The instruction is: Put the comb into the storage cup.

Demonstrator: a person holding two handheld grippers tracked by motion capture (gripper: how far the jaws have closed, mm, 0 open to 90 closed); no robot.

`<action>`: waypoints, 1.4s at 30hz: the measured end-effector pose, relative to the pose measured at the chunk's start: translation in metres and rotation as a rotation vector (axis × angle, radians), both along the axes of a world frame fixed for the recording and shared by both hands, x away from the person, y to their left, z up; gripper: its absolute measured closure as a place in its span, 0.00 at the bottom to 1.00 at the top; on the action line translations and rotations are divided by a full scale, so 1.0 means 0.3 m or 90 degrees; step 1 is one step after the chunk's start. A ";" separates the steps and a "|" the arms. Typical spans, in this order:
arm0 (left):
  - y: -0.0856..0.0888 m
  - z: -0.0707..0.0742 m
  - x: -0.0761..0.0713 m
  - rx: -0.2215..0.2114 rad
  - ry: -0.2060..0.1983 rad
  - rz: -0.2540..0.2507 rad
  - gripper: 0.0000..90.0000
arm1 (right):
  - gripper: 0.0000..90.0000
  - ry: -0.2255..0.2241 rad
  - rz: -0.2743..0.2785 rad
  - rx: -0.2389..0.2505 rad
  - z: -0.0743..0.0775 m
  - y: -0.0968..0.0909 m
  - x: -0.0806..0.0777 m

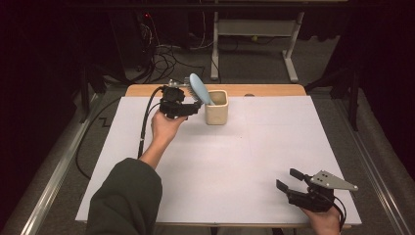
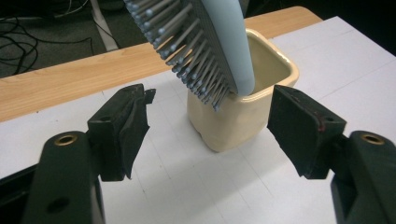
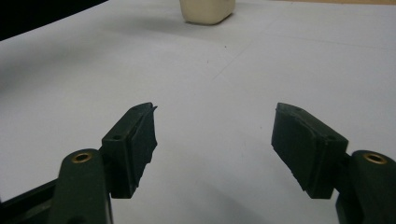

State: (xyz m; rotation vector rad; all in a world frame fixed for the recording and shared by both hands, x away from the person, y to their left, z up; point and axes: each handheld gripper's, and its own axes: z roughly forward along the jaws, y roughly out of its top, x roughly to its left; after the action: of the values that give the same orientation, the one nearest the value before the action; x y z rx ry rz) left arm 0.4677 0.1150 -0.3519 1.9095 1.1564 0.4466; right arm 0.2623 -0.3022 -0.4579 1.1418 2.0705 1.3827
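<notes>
The light-blue hairbrush [image 2: 219, 42] stands handle-down in the cream cup [image 2: 243, 116], its bristled head leaning out over the cup's rim toward the left gripper [image 2: 210, 130]. That gripper hovers just in front of the cup with its jaws spread — the pads touch neither brush nor cup, both plainly apart from them in the left gripper view. By the look of it the placing step is done (the brush rests on the rim by itself), and the hand is at the letting-go or backing-off stage. The next move calls for drawing the gripper away from the cup without catching the bristles, since a nudge could tip the brush out. The right gripper [image 1: 293, 183] rests well away from the cup at the near edge of the white table [image 1: 235, 161], jaws spread wide — pinching nothing.
</notes>
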 end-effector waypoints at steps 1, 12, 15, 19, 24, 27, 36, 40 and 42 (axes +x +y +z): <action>0.003 0.002 -0.002 0.000 -0.002 -0.001 0.33 | 0.35 0.001 0.000 0.000 0.000 -0.001 0.001; 0.034 0.004 -0.029 -0.007 -0.007 0.000 0.33 | 0.35 0.001 0.000 0.001 0.001 0.000 -0.001; 0.043 0.003 -0.035 -0.006 -0.006 0.000 0.33 | 0.35 0.000 0.000 0.000 0.001 0.000 0.000; 0.056 0.005 -0.042 -0.006 -0.006 0.000 0.33 | 0.35 0.000 -0.001 0.000 0.001 0.000 -0.001; 0.066 0.010 -0.052 -0.007 -0.009 0.001 0.33 | 0.35 0.000 0.000 0.000 0.001 0.000 -0.001; 0.069 0.010 -0.057 -0.006 -0.010 -0.001 0.33 | 0.35 0.000 -0.001 0.001 0.002 0.000 -0.001; 0.080 0.000 -0.070 -0.004 -0.008 -0.002 0.34 | 0.35 0.000 -0.001 0.001 0.001 0.000 -0.001; 0.086 0.000 -0.076 -0.001 -0.007 -0.003 0.34 | 0.35 0.000 -0.001 0.000 0.001 0.000 -0.001; 0.089 0.000 -0.079 0.000 -0.007 -0.004 0.34 | 0.35 -0.001 0.000 0.000 0.001 0.001 0.000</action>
State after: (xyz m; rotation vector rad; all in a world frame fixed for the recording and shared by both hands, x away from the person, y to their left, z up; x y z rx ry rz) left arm 0.4441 0.1417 -0.3518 1.9081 1.1423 0.4531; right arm 0.2622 -0.3021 -0.4576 1.1406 2.0699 1.3822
